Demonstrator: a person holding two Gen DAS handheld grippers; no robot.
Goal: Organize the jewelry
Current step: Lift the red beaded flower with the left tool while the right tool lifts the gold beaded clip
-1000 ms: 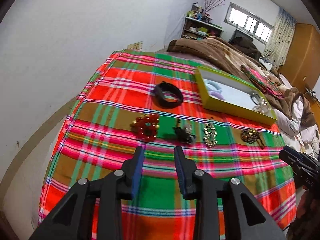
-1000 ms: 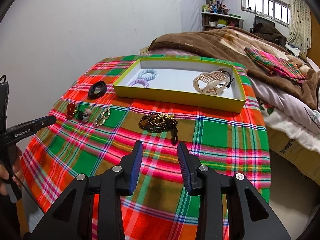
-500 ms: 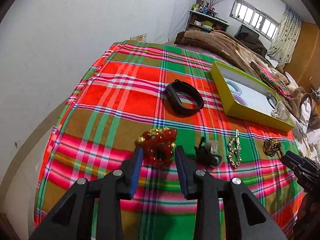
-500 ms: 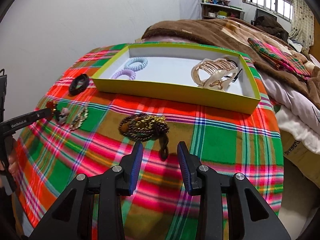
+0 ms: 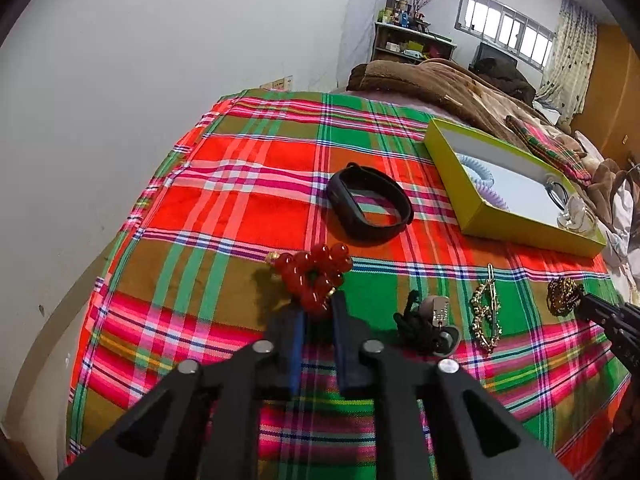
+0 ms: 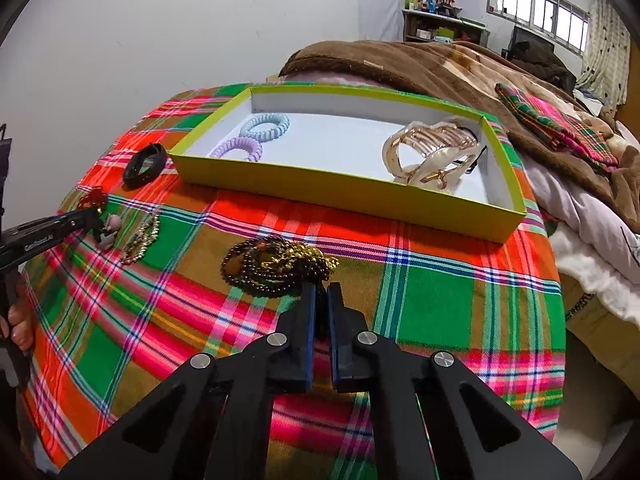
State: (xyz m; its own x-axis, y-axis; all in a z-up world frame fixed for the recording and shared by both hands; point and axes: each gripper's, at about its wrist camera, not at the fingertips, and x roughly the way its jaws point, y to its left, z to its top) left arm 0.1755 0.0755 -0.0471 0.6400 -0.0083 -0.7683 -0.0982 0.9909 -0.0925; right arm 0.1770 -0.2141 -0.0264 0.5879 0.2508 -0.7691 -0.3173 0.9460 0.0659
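Left wrist view: the left gripper is narrowed onto the near edge of the red beads, which lie straight ahead on the plaid cloth; the box sits far right.

Right wrist view: the right gripper pinches the dark tail of the bead necklace, whose heap runs leftward; the box lies just beyond. The other gripper's label is too blurred to read surely.
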